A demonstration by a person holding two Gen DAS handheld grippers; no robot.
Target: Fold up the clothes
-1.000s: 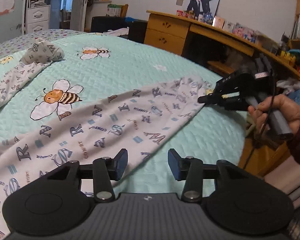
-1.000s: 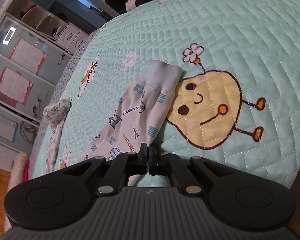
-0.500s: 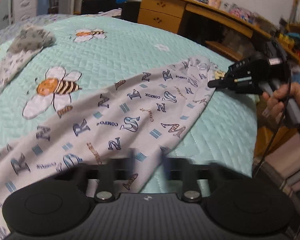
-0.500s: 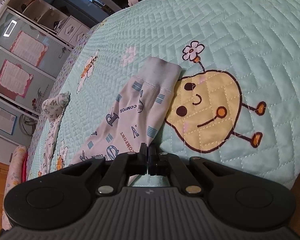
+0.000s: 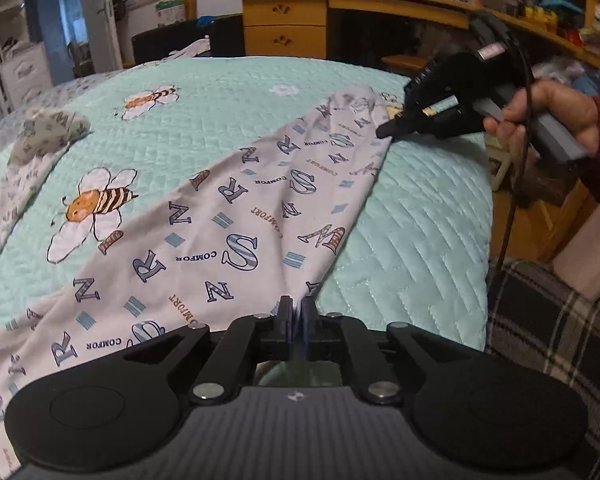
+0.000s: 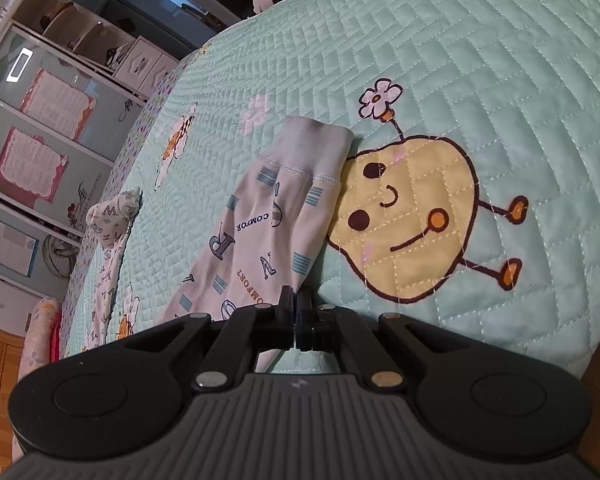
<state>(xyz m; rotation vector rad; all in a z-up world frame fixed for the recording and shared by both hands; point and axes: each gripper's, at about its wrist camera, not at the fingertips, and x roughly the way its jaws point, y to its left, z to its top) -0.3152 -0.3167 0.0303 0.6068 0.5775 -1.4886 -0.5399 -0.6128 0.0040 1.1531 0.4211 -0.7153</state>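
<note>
Both the left gripper (image 5: 296,316) and right gripper (image 6: 296,312) pinch the trouser leg (image 5: 228,216) (letter-printed) shut. Next, I'd guess, a lift together across the quilt (image 5: 412,208).

garment (image 5: 220,232) cut off (lower left)

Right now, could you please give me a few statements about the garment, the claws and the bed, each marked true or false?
1. The left claw is shut on the edge of the letter-print garment. True.
2. The right claw hangs open above the bedspread. False: it is shut on the same garment, near its plain cuff.
3. The garment lies on a mint quilted bedspread with bee motifs. True.
4. The garment is already folded into a neat square. False: it lies stretched out long between the two claws.
5. A wooden desk stands beyond the bed. True.
</note>
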